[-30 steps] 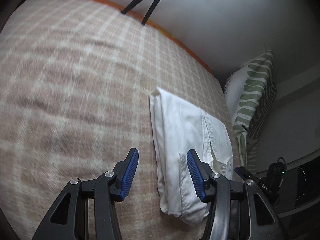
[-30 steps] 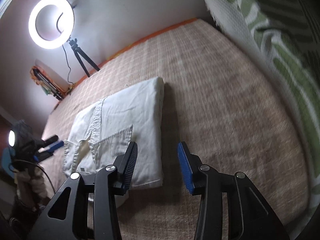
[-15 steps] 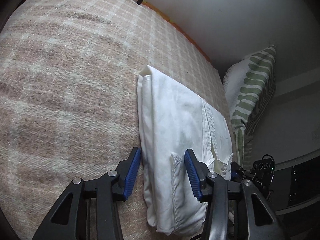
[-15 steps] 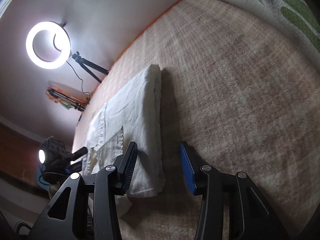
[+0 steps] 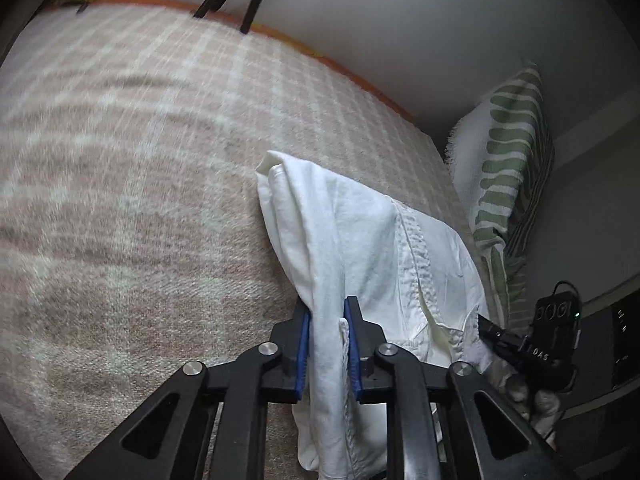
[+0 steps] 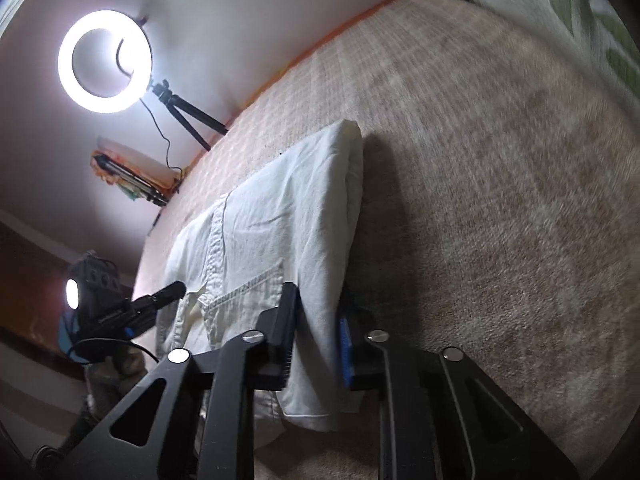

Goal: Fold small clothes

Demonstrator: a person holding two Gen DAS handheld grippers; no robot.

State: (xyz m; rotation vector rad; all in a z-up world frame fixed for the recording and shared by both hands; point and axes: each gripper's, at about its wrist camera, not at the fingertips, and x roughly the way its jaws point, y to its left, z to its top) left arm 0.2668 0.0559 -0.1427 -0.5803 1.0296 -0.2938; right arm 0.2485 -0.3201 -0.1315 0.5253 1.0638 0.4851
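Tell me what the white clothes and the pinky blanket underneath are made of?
The white garment looks like woven cotton, matte: it creases softly and shows stitched seams. The checked blanket looks like fuzzy wool or a brushed knit, with a hairy, dull surface; the exact fibre cannot be told. The left gripper and right gripper pinch the cloth between blue, rubbery-looking pads.

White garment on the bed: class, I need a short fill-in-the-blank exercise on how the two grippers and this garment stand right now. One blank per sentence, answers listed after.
1. The left gripper is shut on the ______ garment.
2. The right gripper grips the same garment, so ______ grippers hold it.
3. The garment lies on a pink-and-cream checked ______.
4. Against the wall stands a lit ______ light on a tripod.

Answers: white; both; blanket; ring
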